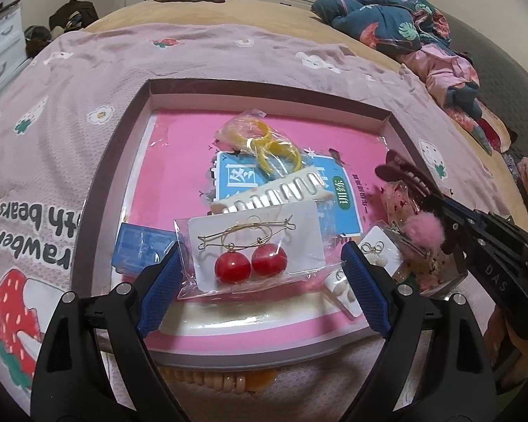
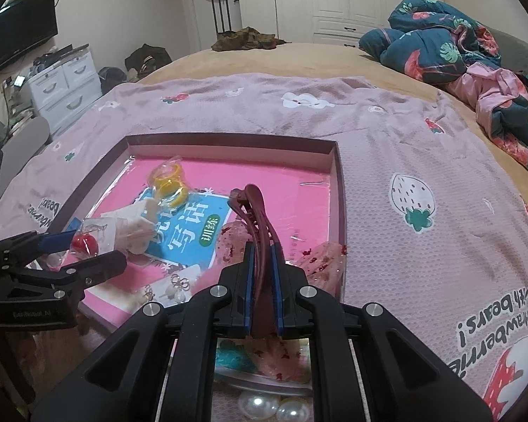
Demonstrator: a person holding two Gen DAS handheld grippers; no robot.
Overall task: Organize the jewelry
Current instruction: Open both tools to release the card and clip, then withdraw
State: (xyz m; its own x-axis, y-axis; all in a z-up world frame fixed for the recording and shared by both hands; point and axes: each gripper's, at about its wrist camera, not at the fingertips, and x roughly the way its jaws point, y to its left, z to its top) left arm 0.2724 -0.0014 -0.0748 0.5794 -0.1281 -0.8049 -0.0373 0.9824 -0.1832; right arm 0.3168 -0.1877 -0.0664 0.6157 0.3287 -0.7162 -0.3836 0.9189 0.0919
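A shallow box (image 1: 137, 105) lined with a pink book holds the jewelry. My left gripper (image 1: 260, 274) is open, its blue pads on either side of a bagged card of red ball earrings (image 1: 253, 246). Behind it lie a white hair clip (image 1: 274, 193) and bagged yellow rings (image 1: 260, 140). My right gripper (image 2: 262, 263) is shut on a dark red hair clip (image 2: 257, 211) with a pink sheer bow, held above the box's right part. In the left wrist view that clip (image 1: 401, 172) and a pink pom-pom (image 1: 427, 228) show at right.
A blue plastic case (image 1: 140, 249) lies at the box's left front. Carded pearl earrings (image 1: 373, 253) lie at its right front. The box rests on a pink strawberry blanket (image 2: 422, 161). Large pearls (image 2: 271, 406) lie near me. Crumpled bedding (image 2: 457, 45) is far right.
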